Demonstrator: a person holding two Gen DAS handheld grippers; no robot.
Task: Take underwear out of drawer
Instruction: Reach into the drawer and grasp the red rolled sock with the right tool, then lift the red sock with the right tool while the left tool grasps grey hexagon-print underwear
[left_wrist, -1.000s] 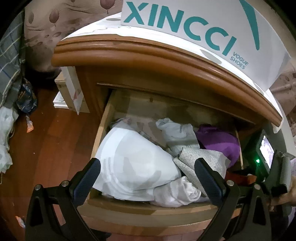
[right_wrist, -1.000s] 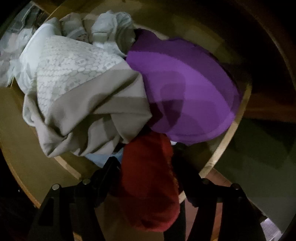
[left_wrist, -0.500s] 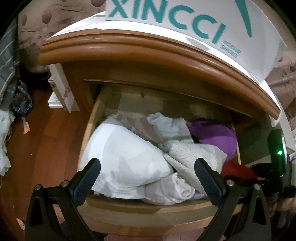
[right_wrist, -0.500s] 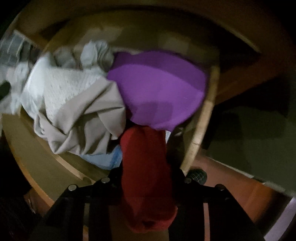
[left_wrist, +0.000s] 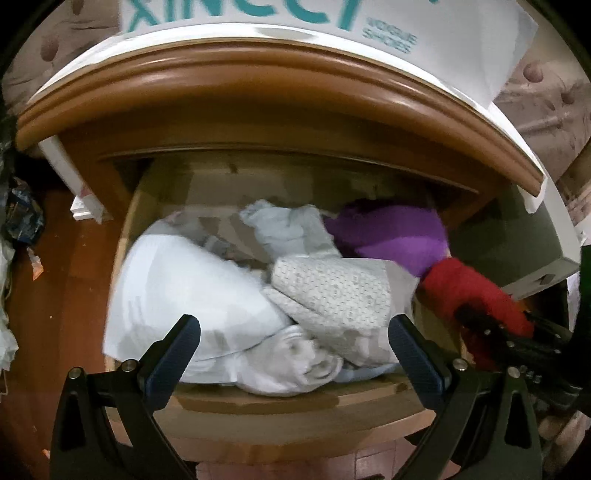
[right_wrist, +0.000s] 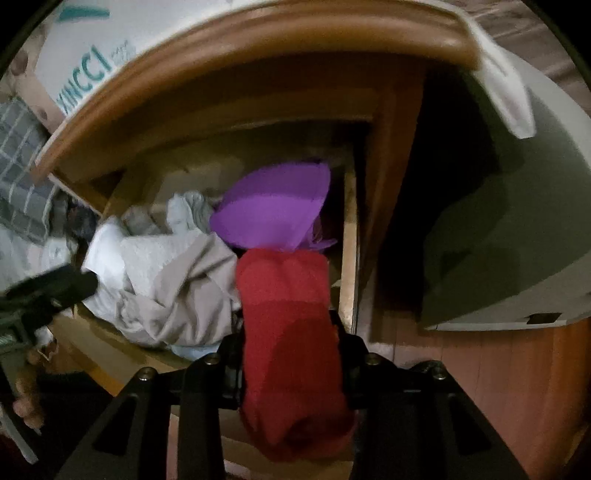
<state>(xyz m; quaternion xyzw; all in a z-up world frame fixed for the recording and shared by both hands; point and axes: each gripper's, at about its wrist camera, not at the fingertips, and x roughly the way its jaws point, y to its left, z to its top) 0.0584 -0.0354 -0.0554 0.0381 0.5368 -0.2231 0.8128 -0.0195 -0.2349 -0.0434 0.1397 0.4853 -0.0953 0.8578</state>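
Note:
The open wooden drawer (left_wrist: 280, 402) is stuffed with clothes: a white bundle (left_wrist: 184, 295), a grey patterned piece (left_wrist: 332, 291) and a purple piece (left_wrist: 399, 236). My right gripper (right_wrist: 288, 354) is shut on red underwear (right_wrist: 288, 325), held above the drawer's right front corner; the underwear also shows in the left wrist view (left_wrist: 469, 291). My left gripper (left_wrist: 295, 347) is open and empty, just in front of the drawer's front edge, facing the white bundle.
The nightstand top (left_wrist: 258, 92) overhangs the drawer and carries a white XINCCI shoe box (left_wrist: 332, 22). A white box (left_wrist: 539, 251) stands to the right of the nightstand. Wood floor (left_wrist: 55, 295) with clutter lies to the left.
My right gripper has pulled back and up with the red underwear, drawing it out from under the purple piece. My left gripper has shifted slightly closer to the drawer, still open.

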